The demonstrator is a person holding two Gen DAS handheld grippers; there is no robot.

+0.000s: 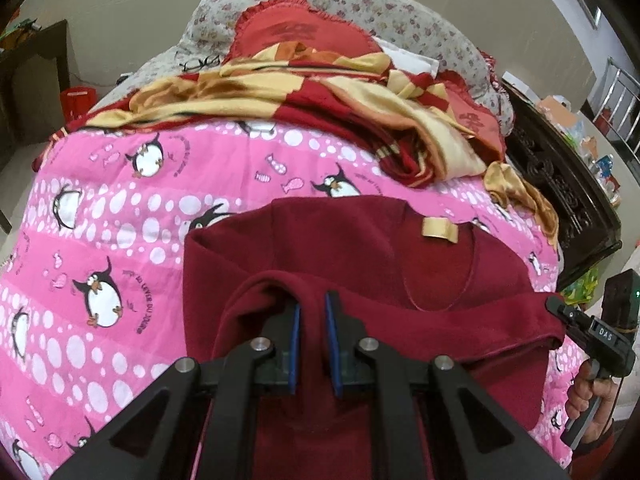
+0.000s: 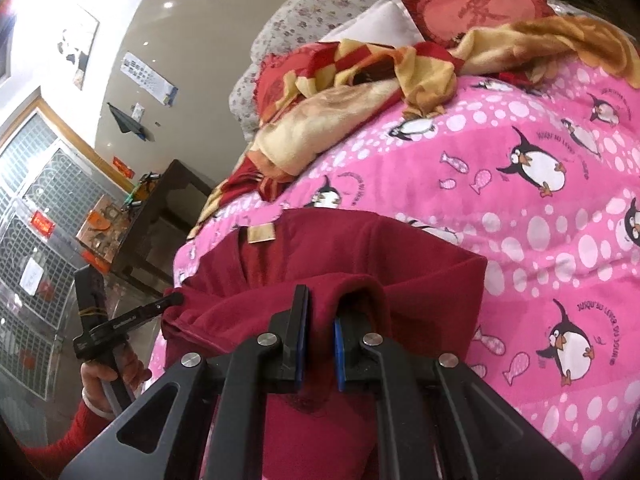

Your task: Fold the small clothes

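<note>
A dark red fleece top [image 1: 360,240] lies on the pink penguin quilt [image 1: 120,200], its beige neck label [image 1: 440,229] facing up. My left gripper [image 1: 312,304] is shut on a fold of the top's near edge, lifted a little. My right gripper [image 2: 322,304] is shut on the same edge further along. Each gripper shows in the other's view, pinching a corner of the cloth: the right one at the right edge of the left wrist view [image 1: 554,304], the left one at the left of the right wrist view [image 2: 174,300]. The top [image 2: 400,264] hangs between them, its label [image 2: 261,234] visible.
A red and gold checked blanket [image 1: 320,92] is bunched at the quilt's far side, with a red cushion [image 1: 300,36] and a floral pillow [image 1: 400,12] behind. A dark carved wooden cabinet [image 1: 560,200] stands beside the bed; it also shows in the right wrist view [image 2: 168,208].
</note>
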